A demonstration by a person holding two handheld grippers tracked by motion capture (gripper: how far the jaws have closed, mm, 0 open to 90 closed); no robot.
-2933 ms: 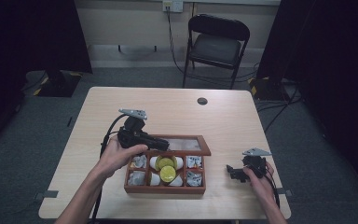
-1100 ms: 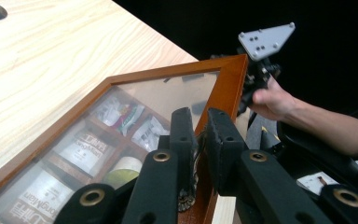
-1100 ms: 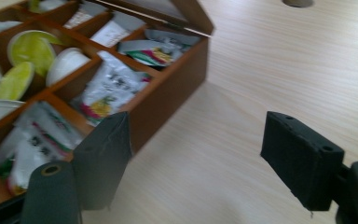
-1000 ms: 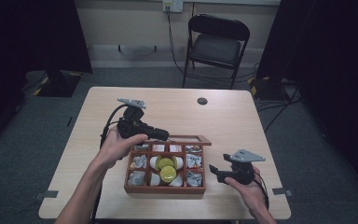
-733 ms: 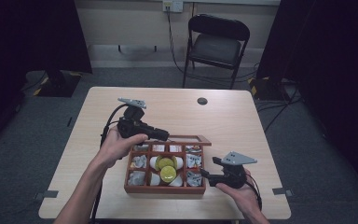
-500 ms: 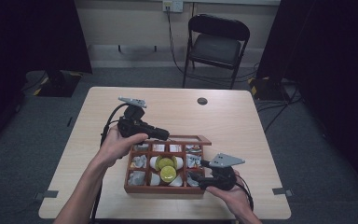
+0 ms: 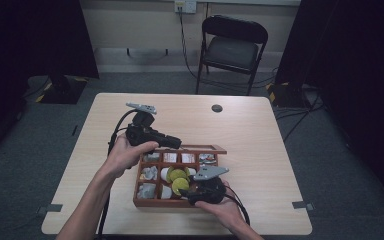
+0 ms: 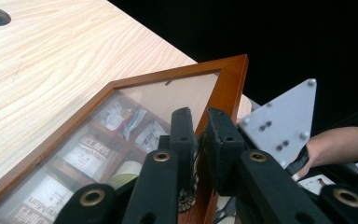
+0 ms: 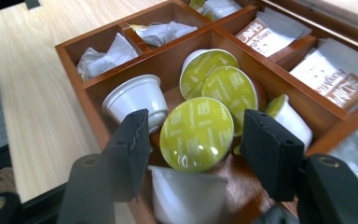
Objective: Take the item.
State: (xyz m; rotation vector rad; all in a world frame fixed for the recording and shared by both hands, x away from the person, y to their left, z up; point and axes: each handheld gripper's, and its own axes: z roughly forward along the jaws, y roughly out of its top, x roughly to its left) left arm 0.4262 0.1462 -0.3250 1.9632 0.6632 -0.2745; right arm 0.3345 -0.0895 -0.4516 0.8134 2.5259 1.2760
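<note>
A pale wood-grain worktop (image 7: pixel 260 135) stands on grey carpet, with a black folding chair (image 7: pixel 232 47) beyond its far edge and a small round dark hole (image 7: pixel 216 108) near that edge. On the near half of the worktop sits a reddish wooden compartment box (image 7: pixel 156 202), its glass-paned lid (image 8: pixel 121 121) raised at the far side. The left hand-held gripper (image 8: pixel 199 140) is clamped on the wooden frame of that lid, its two black jaws close together with the frame edge pinched between them, and holds the lid up. The right hand-held gripper (image 9: pixel 193 140) hangs over the box's middle compartment; its jaws have just been closing and now stand on either side of a yellow-green-lidded coffee capsule (image 9: pixel 196 134), its foil top facing the camera; whether the pads actually press it I cannot tell from the pictures. Around that capsule lie more capsules: two others with yellow-green foil (image 9: pixel 223 84) behind it and a white one on its side (image 9: pixel 135 97) to its left. Neighbouring compartments hold tea-bag sachets (image 9: pixel 270 35) and crumpled silvery packets (image 9: pixel 107 53).
</note>
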